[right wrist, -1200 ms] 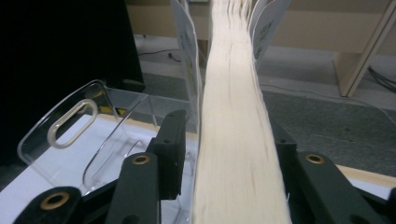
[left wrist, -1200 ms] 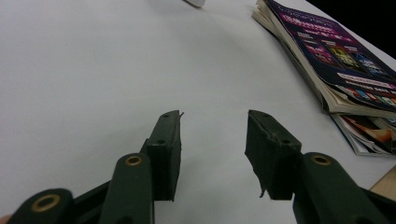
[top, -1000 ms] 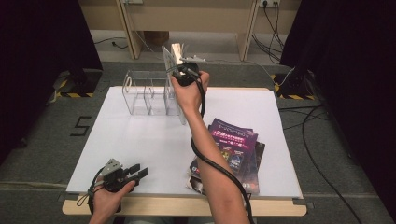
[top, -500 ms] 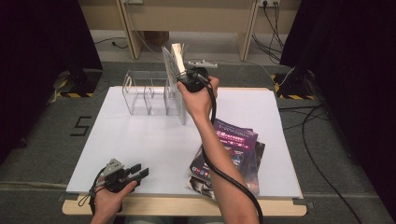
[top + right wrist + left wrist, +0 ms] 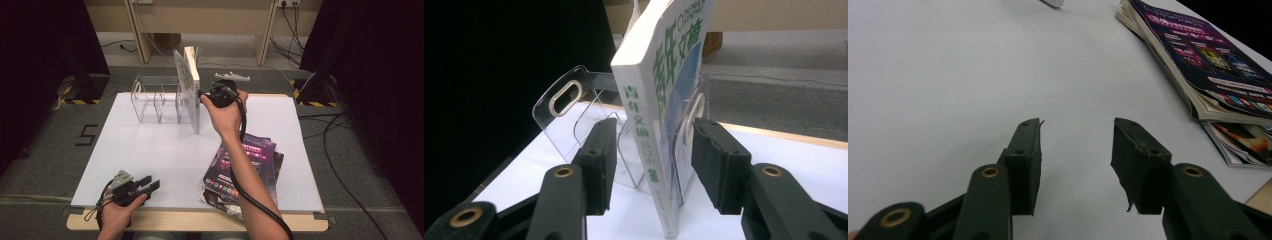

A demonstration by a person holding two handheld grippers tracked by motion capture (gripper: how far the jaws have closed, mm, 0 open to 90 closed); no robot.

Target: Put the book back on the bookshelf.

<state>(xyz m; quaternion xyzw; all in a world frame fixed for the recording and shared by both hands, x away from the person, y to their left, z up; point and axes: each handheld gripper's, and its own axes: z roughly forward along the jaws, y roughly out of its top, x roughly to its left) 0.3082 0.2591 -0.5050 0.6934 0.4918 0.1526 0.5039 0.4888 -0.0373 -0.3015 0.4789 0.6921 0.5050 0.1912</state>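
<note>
Rightward and back from the clear acrylic rack [image 5: 161, 98] the right gripper [image 5: 209, 98] has drawn, jaws just opening wide around, seemingly not touching, the upright thick white-spined book [image 5: 659, 107] in the rack's right end slot; the left gripper [image 5: 148, 185] rests spread and empty on the matte white table [image 5: 150, 150]. Glossy magazines [image 5: 245, 162] lie stacked flat nearby.

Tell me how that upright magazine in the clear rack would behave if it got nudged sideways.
The magazine stands tall and thin on its narrow bottom edge, so it would probably tip. It leans slightly already and looks soft-covered, so it may bend. The clear rack holds it only low down and looks light, so it might slide.
</note>
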